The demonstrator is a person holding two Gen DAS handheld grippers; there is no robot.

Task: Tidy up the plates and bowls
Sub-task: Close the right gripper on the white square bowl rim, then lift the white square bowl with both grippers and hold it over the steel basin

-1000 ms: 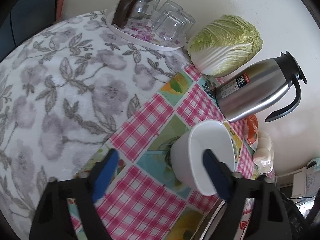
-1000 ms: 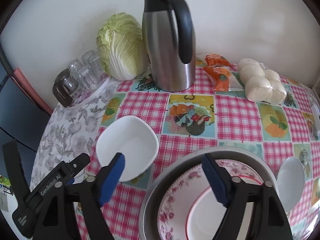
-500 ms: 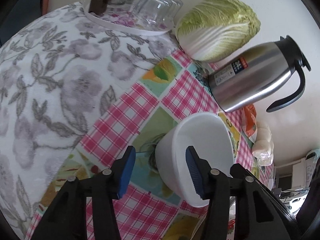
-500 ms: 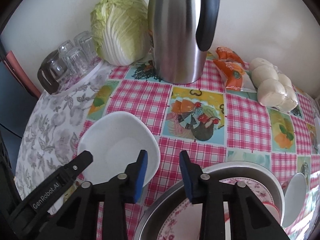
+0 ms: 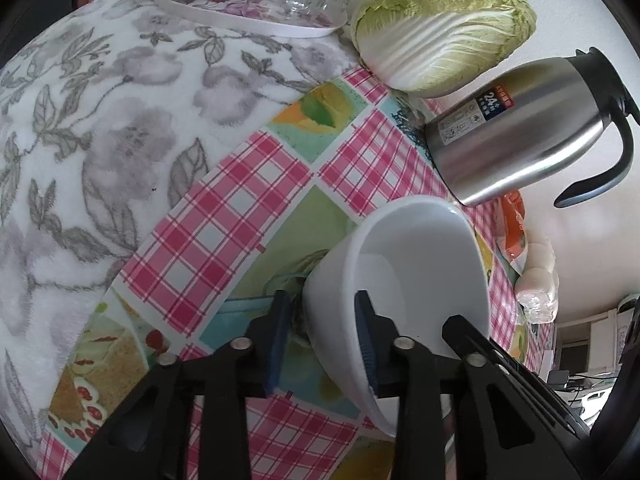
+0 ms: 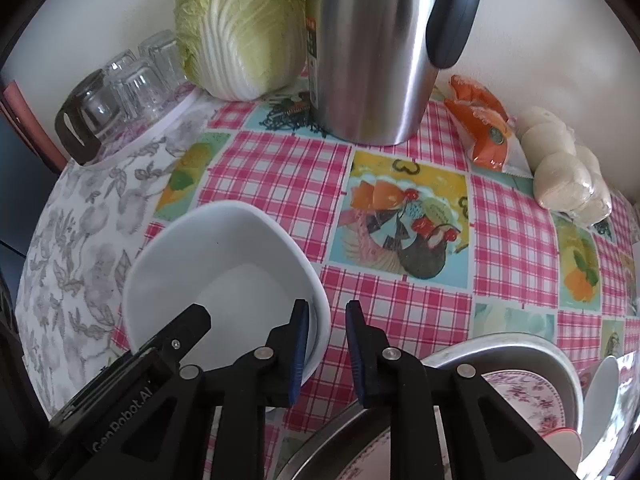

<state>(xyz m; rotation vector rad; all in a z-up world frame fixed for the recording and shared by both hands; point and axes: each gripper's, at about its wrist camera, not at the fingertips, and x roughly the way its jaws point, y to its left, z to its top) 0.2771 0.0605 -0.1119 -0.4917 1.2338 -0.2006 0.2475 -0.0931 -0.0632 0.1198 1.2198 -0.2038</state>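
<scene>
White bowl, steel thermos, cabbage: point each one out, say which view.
white bowl [image 6: 224, 280]: right wrist view, on its inner floor.
steel thermos [image 5: 520, 128]: left wrist view, on the brushed metal body.
cabbage [image 6: 240, 28]: right wrist view, on the pale ribbed leaves at its middle.
</scene>
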